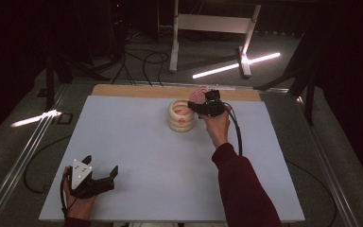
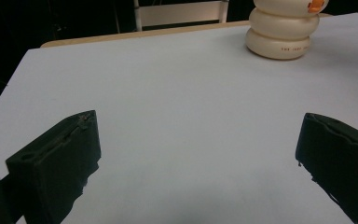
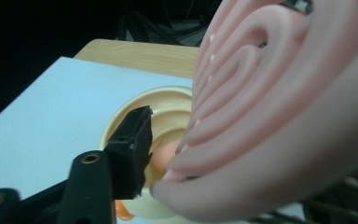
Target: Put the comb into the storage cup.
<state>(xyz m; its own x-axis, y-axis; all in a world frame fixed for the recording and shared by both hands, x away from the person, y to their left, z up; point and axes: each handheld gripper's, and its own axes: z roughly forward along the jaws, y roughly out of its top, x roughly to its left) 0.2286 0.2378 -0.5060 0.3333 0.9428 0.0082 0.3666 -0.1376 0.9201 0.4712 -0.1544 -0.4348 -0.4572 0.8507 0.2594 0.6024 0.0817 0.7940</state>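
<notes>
pink ribbed lid (image 3: 270, 107) over cream container (image 1: 180, 116)

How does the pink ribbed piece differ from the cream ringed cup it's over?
The pink ribbed piece is pink, thin and tilted up off the table at the right gripper; the cream ringed cup is cream, bulging in stacked rings, and stands upright on the table. Both look like smooth plastic.

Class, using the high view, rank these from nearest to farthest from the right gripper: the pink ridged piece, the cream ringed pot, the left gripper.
1. Pink ridged piece: at the right gripper, table's far side.
2. Cream ringed pot: just left of it.
3. Left gripper: near-left corner.
</notes>
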